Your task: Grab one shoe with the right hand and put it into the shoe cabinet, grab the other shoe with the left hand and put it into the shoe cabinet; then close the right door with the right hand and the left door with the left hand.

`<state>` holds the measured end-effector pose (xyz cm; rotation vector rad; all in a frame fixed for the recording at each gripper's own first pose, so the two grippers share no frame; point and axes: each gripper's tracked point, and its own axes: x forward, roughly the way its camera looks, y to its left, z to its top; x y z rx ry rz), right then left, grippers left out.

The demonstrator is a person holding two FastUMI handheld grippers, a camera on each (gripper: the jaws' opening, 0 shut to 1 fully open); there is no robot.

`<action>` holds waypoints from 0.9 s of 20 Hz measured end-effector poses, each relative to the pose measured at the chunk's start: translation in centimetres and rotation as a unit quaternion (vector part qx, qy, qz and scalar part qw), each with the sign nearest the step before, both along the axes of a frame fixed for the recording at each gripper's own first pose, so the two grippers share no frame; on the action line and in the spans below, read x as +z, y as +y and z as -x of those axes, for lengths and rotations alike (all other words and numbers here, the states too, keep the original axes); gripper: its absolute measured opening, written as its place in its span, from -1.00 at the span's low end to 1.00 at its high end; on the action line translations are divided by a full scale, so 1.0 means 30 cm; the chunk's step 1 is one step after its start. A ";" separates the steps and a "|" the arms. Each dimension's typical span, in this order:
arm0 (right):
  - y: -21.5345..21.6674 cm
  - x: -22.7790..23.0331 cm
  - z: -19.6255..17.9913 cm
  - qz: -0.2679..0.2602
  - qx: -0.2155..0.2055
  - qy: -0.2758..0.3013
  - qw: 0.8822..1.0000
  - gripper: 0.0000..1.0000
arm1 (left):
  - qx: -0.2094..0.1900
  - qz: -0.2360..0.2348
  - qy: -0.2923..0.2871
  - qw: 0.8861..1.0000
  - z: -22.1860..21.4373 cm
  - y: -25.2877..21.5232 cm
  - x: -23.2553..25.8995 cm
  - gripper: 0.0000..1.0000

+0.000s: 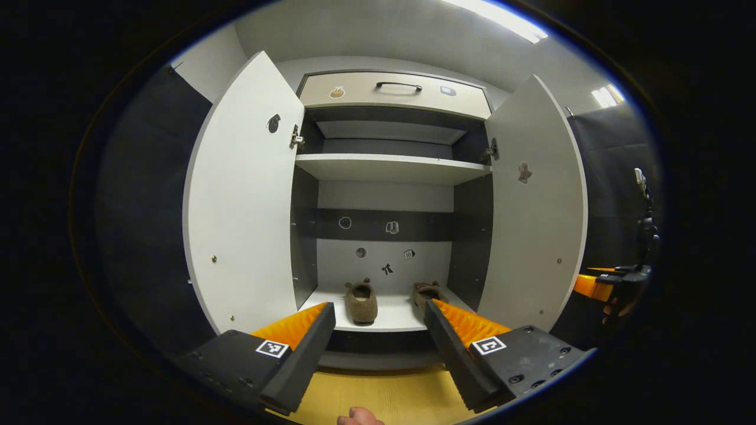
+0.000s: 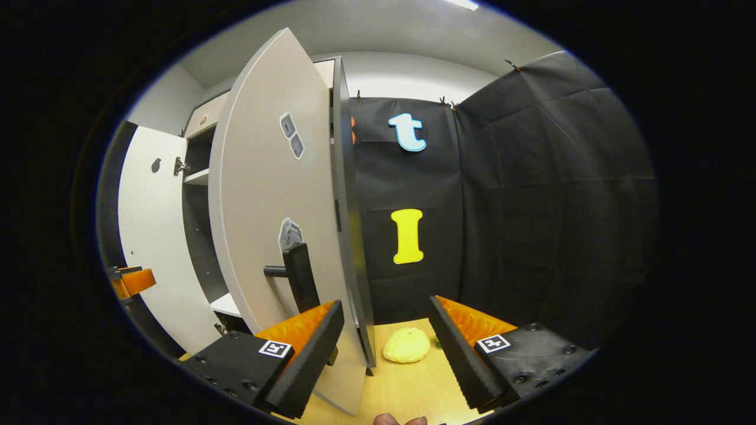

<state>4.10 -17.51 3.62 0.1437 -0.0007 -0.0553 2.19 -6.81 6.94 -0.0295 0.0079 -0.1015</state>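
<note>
Already both shoes (image 1: 361,301) (image 1: 427,292) sit on the cabinet's bottom shelf (image 1: 387,316); my left gripper (image 1: 378,330) and right gripper (image 2: 384,330) hang released, both doors (image 1: 242,195) (image 1: 534,200) open.

Left gripper (image 1: 378,321) fingers spread wide, empty; right gripper (image 2: 384,321) likewise spread wide, empty.

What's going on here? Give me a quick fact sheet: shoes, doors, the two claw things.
shoes: two brown shoes, side by side on the cabinet's bottom shelf
left door: open
right door: open, its handle just ahead of the right gripper
left gripper: open, holding nothing, facing the cabinet
right gripper: open, holding nothing
floor: a yellow lump
</note>
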 end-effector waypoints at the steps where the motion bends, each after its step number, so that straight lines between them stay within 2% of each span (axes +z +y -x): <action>1: 0.019 -0.002 -0.002 0.002 0.004 0.001 1.000 0.95 | -0.001 -0.001 0.002 1.000 -0.002 0.010 -0.002 0.94; 4: 0.074 -0.002 -0.004 0.008 0.010 0.002 1.000 0.96 | -0.007 -0.002 0.001 1.000 0.003 0.034 0.000 0.99; 6: 0.115 -0.003 -0.009 0.005 0.014 0.003 1.000 0.96 | -0.007 -0.003 -0.001 1.000 0.008 0.059 0.005 0.93; 18: 0.328 -0.006 -0.054 0.004 0.041 0.013 0.999 0.96 | -0.014 -0.006 -0.008 1.000 0.084 0.192 0.013 0.94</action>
